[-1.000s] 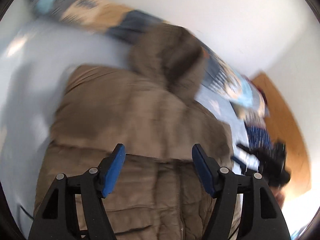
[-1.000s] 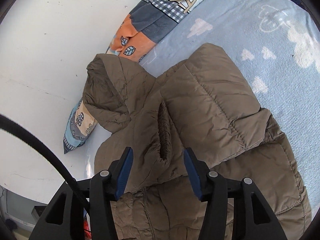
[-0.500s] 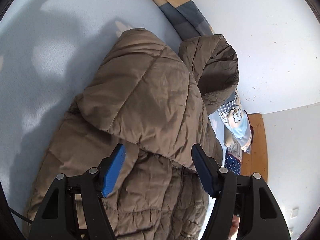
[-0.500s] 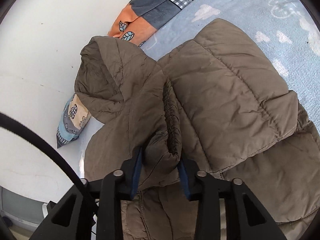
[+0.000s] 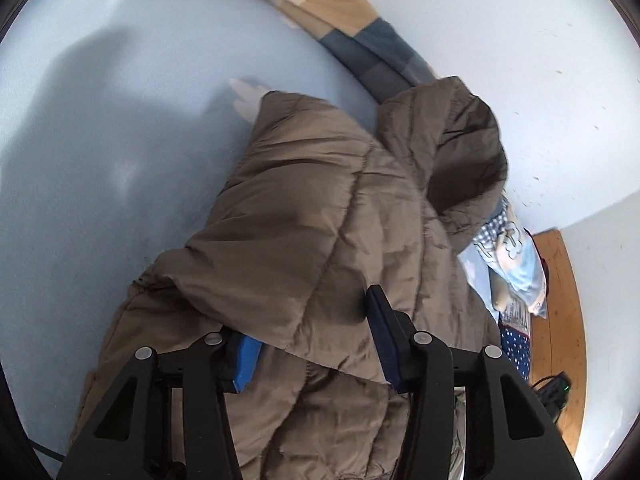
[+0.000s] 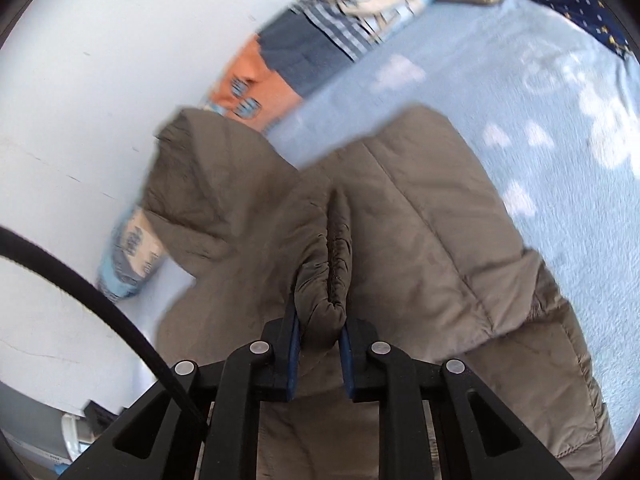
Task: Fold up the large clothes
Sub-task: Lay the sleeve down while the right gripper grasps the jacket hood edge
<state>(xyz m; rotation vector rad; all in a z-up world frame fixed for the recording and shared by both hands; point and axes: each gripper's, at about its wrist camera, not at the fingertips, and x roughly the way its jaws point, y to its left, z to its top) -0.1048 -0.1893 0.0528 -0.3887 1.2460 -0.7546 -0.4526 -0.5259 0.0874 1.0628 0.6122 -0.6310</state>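
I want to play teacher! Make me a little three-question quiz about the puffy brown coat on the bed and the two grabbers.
1. True or false: the right gripper pinches a sleeve cuff of the brown coat.
2. The sheet under the coat is: A red, B light blue, C green?
3. Fill in: the left gripper is closing around a fold of the ____.

Key: 1 true; 2 B; 3 coat.

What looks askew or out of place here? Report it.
Nothing is damaged or spilled. The brown puffer jacket lies half folded on the light blue blanket, its hood propped crookedly against the wall.
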